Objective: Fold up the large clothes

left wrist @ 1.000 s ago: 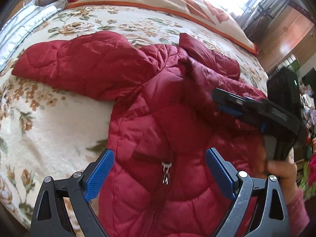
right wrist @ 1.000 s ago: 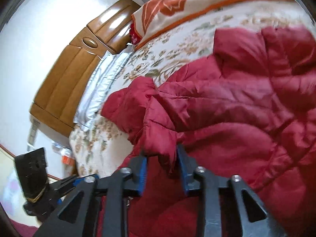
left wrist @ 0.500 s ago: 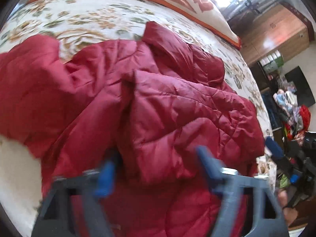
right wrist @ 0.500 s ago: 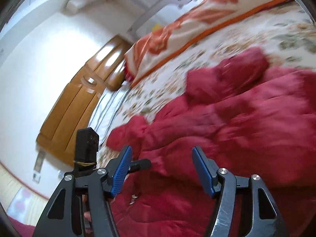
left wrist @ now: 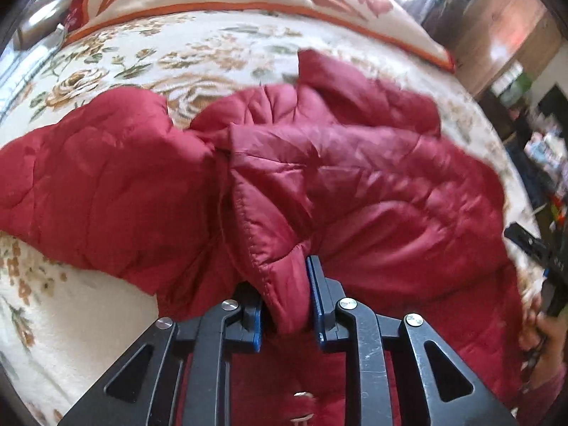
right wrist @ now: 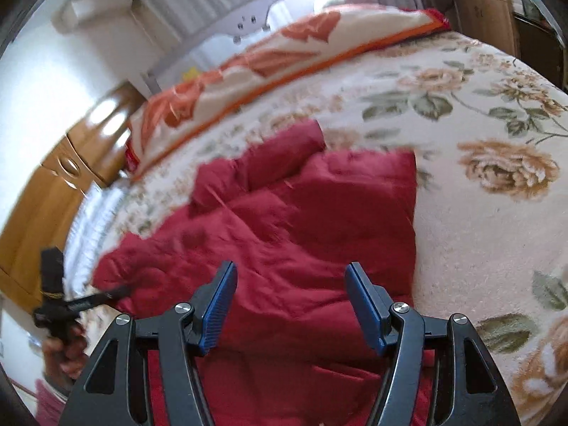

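A dark red quilted jacket lies spread on a floral bedspread. One sleeve reaches out to the left, and the other is folded across the chest. My left gripper points steeply down, its jaws closing on the stitched end of that folded sleeve, which is pinched between the blue pads. In the right wrist view the jacket lies below my right gripper, which is open with nothing between its fingers. The left gripper shows at the left edge there, in a person's hand.
A folded cream and orange blanket lies along the far side of the bed. Wooden furniture stands at the left. Bare bedspread lies right of the jacket. Dark furniture and clutter stand past the bed's right side.
My left gripper went from wide open over the zipper to nearly closed on the folded sleeve's end. My right gripper let go of that sleeve, opened and drew away to the right.
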`<state>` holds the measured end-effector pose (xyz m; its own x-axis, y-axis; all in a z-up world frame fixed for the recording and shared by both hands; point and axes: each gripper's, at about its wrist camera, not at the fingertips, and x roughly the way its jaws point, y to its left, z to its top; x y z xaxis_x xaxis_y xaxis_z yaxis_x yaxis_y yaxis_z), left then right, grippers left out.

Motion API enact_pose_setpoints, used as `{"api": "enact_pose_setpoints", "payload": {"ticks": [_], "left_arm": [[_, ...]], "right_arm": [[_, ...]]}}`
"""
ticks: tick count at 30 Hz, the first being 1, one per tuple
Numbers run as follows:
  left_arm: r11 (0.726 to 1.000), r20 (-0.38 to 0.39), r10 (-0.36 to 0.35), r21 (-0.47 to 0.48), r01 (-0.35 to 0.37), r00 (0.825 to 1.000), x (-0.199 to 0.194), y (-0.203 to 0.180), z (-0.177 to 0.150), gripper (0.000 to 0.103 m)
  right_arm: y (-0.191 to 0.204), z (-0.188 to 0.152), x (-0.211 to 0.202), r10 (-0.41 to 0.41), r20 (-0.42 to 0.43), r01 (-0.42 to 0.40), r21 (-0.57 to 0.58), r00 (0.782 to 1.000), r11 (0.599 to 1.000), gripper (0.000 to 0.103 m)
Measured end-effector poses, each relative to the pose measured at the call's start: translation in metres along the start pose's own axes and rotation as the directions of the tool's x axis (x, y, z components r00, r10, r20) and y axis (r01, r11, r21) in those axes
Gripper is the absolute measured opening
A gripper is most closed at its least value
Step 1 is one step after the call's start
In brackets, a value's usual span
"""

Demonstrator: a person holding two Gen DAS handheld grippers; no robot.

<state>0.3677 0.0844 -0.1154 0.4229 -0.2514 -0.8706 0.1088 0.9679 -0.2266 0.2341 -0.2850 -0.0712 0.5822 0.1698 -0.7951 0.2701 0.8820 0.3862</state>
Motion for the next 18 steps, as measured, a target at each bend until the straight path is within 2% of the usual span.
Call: {"api": "enact_pose_setpoints", "payload": {"ticks": [1, 4, 5, 7, 10, 12, 15, 18], "left_arm": [[1.0, 0.001, 0.004, 0.016, -0.004, 1.0, -0.002, -0.003, -0.001, 0.023], [0.998, 0.012, 0.054, 0.019, -0.054, 0.998, -0.007, -0.007, -0.004, 0.036], [0.997, 0.025, 0.077, 0.011, -0.077, 0.997, -0.013, -0.009, -0.002, 0.04], [0.995, 0.074, 0.103, -0.003, -0.103, 0.992, -0.031, -0.013, 0.0, 0.04], [0.996, 0.179, 0.085, -0.022, -0.082, 0.98, -0.062, -0.022, 0.007, 0.039], [1.0, 0.22, 0.019, -0.005, -0.018, 0.975, -0.074, -0.034, 0.013, 0.039], [0.997, 0.204, -0.052, 0.059, 0.04, 0.978, -0.064, -0.058, 0.022, 0.039], [0.995, 0.129, -0.033, 0.093, 0.021, 0.991, -0.031, -0.071, 0.026, 0.039]], "right_arm": [[-0.001, -0.003, 0.007, -0.015, -0.021, 0.014, -0.01, 1.0, 1.0, 0.065], [-0.005, -0.021, 0.031, -0.09, -0.1, 0.085, -0.057, 0.991, 0.995, 0.064], [-0.005, -0.024, 0.035, -0.1, -0.104, 0.094, -0.069, 0.99, 0.993, 0.064], [-0.005, -0.028, 0.036, -0.118, -0.098, 0.109, -0.093, 0.988, 0.99, 0.064], [-0.006, -0.027, 0.037, -0.127, -0.102, 0.117, -0.102, 0.987, 0.988, 0.065], [-0.007, -0.026, 0.039, -0.132, -0.104, 0.121, -0.107, 0.986, 0.987, 0.065], [-0.006, -0.028, 0.039, -0.136, -0.103, 0.125, -0.111, 0.985, 0.986, 0.065], [-0.002, -0.03, 0.039, -0.149, -0.1, 0.137, -0.121, 0.984, 0.983, 0.065]]}}
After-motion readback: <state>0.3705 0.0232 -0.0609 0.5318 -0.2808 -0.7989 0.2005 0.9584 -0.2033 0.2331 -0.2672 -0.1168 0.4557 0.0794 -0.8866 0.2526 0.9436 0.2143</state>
